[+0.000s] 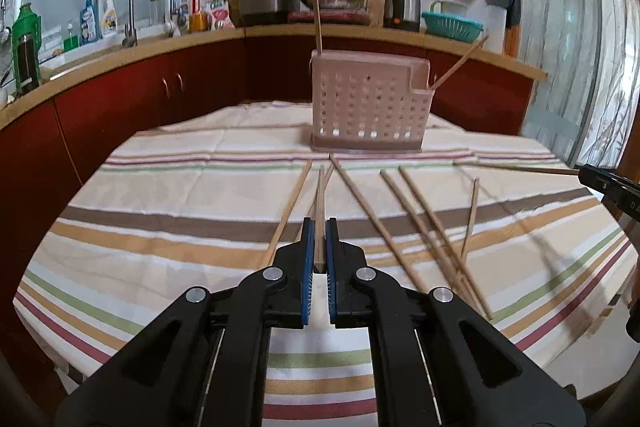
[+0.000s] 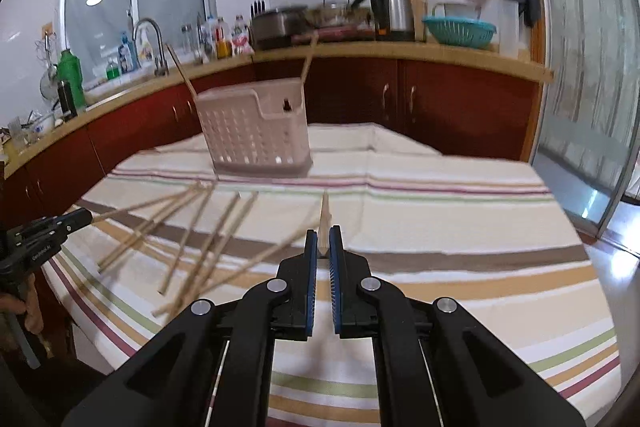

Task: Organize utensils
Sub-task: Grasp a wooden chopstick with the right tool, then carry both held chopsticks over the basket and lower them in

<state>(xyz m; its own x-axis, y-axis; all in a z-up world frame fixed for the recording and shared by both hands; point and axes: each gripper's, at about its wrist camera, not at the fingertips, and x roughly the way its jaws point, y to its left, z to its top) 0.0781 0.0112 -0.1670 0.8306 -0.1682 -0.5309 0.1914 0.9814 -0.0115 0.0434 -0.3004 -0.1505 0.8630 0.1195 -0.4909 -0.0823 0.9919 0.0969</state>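
Left wrist view: the left gripper (image 1: 320, 227) pinches 1 chopstick (image 1: 321, 195) between its blue pads, tip forward toward the pink holder (image 1: 368, 111). The right gripper (image 2: 324, 235) likewise clamps 1 chopstick (pale wood) (image 2: 325, 213) above the striped cloth (image 2: 440, 267).

Right wrist view smeared: loose chopsticks (image 2: 192, 239) in front of the utensil holder (image 2: 256, 131) blur together, count unclear. Holder's compartments hidden behind its wall. Right gripper (image 1: 612, 185) cut off at frame edge, right of holder.
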